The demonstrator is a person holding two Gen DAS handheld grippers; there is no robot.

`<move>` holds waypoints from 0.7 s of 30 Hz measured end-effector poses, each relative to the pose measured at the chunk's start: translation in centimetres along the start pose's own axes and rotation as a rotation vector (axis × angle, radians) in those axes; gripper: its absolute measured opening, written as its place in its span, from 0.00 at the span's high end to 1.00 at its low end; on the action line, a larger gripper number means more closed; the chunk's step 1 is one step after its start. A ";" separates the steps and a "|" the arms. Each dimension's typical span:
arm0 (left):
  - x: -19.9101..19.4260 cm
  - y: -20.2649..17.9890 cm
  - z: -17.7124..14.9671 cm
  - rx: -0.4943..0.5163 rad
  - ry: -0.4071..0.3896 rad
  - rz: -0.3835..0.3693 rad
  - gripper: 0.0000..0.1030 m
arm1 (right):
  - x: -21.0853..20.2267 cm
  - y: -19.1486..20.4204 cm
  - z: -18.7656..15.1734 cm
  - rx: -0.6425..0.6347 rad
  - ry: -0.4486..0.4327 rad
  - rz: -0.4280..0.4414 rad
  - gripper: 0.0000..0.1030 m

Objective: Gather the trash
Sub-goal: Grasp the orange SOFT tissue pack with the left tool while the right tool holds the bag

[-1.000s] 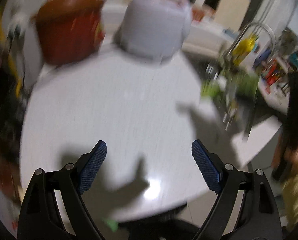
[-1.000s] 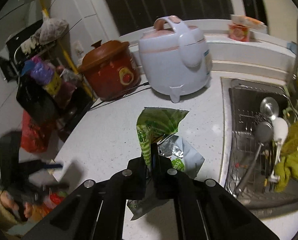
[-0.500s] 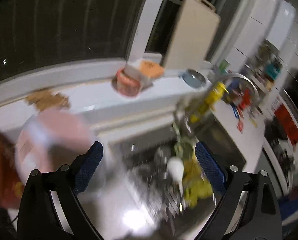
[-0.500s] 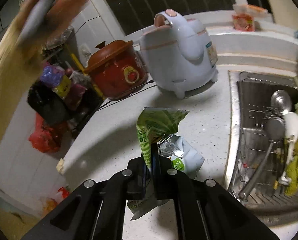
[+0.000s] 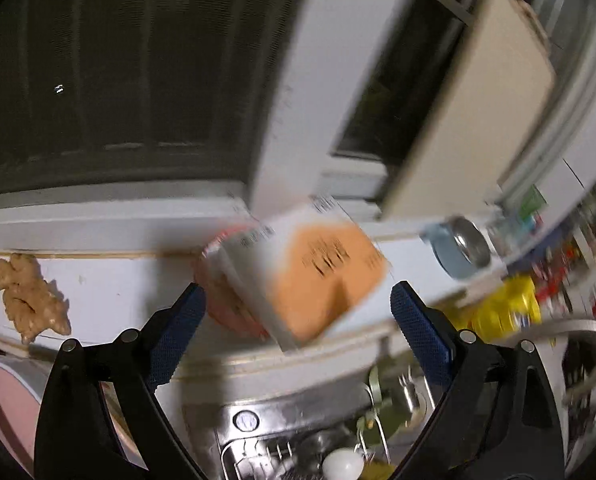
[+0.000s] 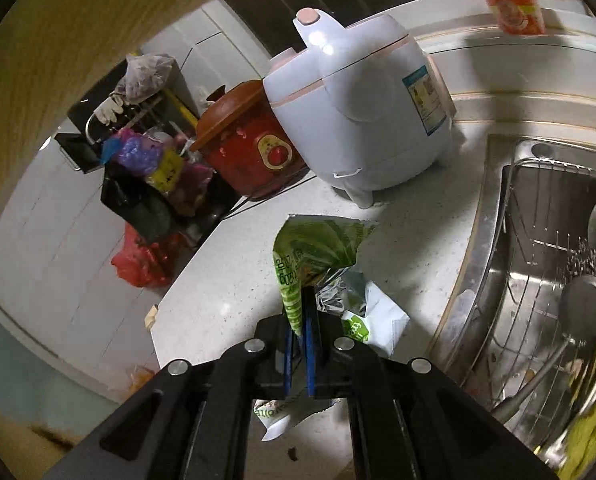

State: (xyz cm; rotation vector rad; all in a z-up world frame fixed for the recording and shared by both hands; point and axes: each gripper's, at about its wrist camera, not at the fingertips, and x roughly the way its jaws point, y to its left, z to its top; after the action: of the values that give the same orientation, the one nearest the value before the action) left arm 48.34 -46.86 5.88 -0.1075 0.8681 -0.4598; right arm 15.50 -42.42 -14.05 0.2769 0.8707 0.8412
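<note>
An orange-and-white carton (image 5: 322,276) was seen resting on a red cup (image 5: 229,308) on the white window ledge (image 5: 97,280), tilted, its long axis slanting from upper left to lower right. It lay just ahead of the left gripper (image 5: 298,340), framed between wide-spread, empty jaws, though contact could not be judged. Ginger (image 5: 29,296) sat well apart to the left; the sink (image 5: 298,432) dropped away below the ledge. The right gripper (image 6: 298,320) was clamped on a green wrapper (image 6: 318,248) above the countertop (image 6: 225,280), near a rice cooker (image 6: 362,116).
</note>
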 end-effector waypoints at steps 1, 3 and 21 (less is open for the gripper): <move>0.1 -0.4 0.0 0.044 -0.007 -0.004 0.12 | -0.1 -0.2 0.1 -0.004 0.001 0.008 0.96; 0.4 -2.8 -0.6 0.274 -0.023 0.072 0.11 | -0.4 -1.0 0.3 0.000 -0.003 0.031 0.96; 7.9 -5.3 -1.7 0.747 0.160 0.172 0.12 | -1.6 -3.8 1.3 0.038 -0.037 0.081 0.96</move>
State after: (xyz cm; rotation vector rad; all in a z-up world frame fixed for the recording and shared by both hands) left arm 49.66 -54.88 0.62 0.6918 0.8045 -0.6091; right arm 17.95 -46.00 -14.37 0.3623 0.8461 0.8922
